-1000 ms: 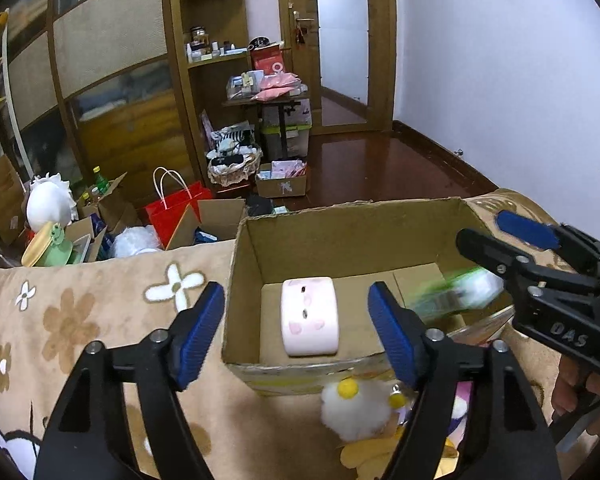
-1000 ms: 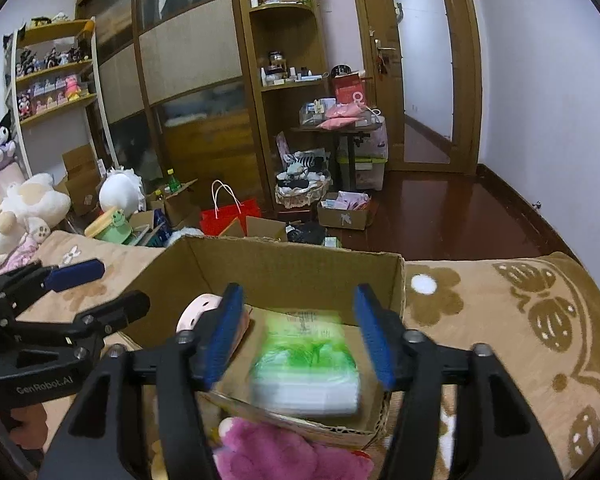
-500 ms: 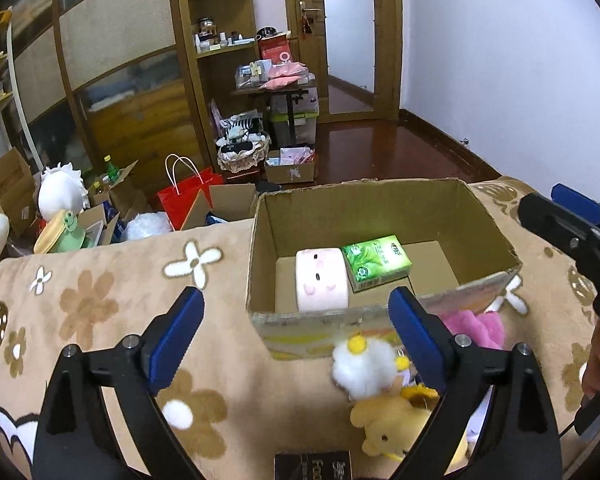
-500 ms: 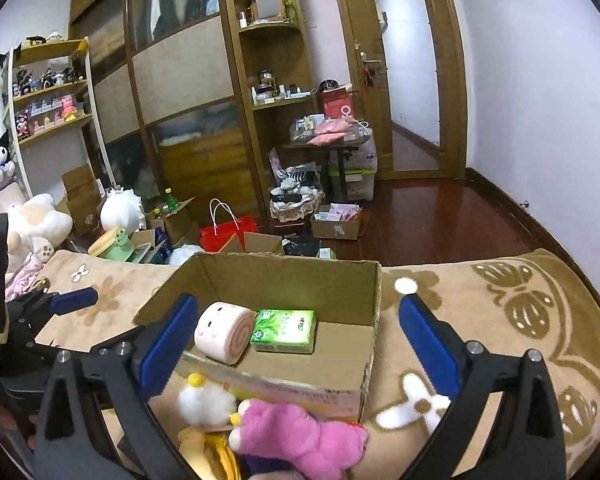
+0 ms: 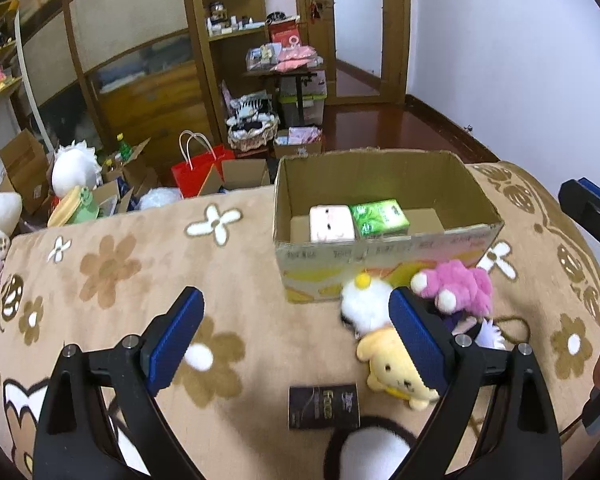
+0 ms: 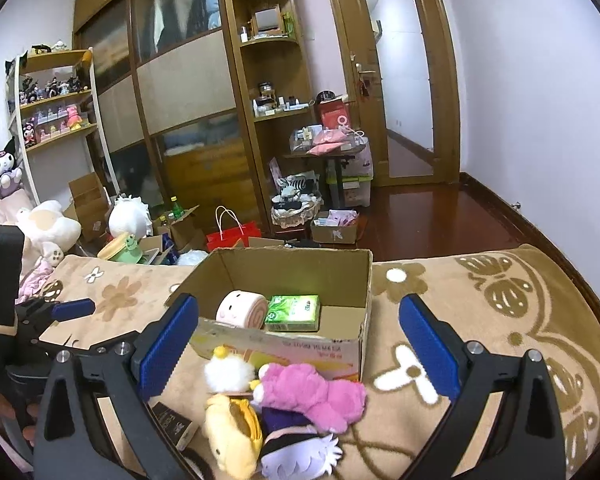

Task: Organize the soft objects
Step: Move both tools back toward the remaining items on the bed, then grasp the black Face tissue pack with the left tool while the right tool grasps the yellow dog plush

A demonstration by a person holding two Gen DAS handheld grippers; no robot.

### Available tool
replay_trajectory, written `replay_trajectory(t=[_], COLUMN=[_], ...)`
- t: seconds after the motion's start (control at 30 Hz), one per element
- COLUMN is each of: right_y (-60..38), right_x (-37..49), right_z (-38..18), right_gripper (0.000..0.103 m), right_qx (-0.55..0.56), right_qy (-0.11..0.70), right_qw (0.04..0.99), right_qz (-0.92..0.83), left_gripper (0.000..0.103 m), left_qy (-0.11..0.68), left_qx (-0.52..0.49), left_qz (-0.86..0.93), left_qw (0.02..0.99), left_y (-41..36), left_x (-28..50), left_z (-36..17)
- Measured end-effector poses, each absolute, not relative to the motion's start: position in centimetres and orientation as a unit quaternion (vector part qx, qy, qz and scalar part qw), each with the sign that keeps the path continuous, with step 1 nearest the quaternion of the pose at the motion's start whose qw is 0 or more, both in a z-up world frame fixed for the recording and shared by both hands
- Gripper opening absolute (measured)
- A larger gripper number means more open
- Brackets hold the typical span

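Right wrist view: right tongs [image 6: 298, 342] gape empty; left tongs [image 5: 296, 334] likewise. At twelve o'clock, the cardboard box [image 6: 352, 356] already holds a pink roll plush [image 6: 241, 308] and green tissue pack [image 6: 294, 312]. Pink plush [image 6: 312, 394], yellow plush [image 6: 232, 434] and white plush [image 6: 225, 372] remain outside on the bed.

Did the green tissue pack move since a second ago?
Yes. The green tissue pack dropped from between the right hand-held gripper fingers into the cardboard box, beside the pink roll.
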State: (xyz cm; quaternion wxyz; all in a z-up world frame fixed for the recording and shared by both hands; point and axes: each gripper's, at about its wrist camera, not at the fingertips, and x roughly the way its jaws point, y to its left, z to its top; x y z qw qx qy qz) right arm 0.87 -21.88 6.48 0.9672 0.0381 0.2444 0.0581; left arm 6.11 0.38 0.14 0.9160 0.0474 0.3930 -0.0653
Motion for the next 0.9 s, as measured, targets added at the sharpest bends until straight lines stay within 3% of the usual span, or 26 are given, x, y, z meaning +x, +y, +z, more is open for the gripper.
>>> replay_trajectory(t=[0.77, 0.9], right_y=[-19.8, -19.2], right_x=[-0.5, 0.1], right_z=[-0.2, -1.4], right_gripper=[0.103, 0.092], right_qx=[0.025, 0.021], right_qy=[0.312, 0.333], right_qw=[0.945, 0.937], right_qz=[0.091, 0.102], left_gripper=[0.093, 0.093], left_qy=[0.552, 0.578], left_qx=[0.036, 0.044], left_qz=[-0.074, -0.074], left_qw=[0.83, 0.811], left_y=[0.2, -0.2], left_x=[6.8, 7.4], left_z=[-7.8, -9.5])
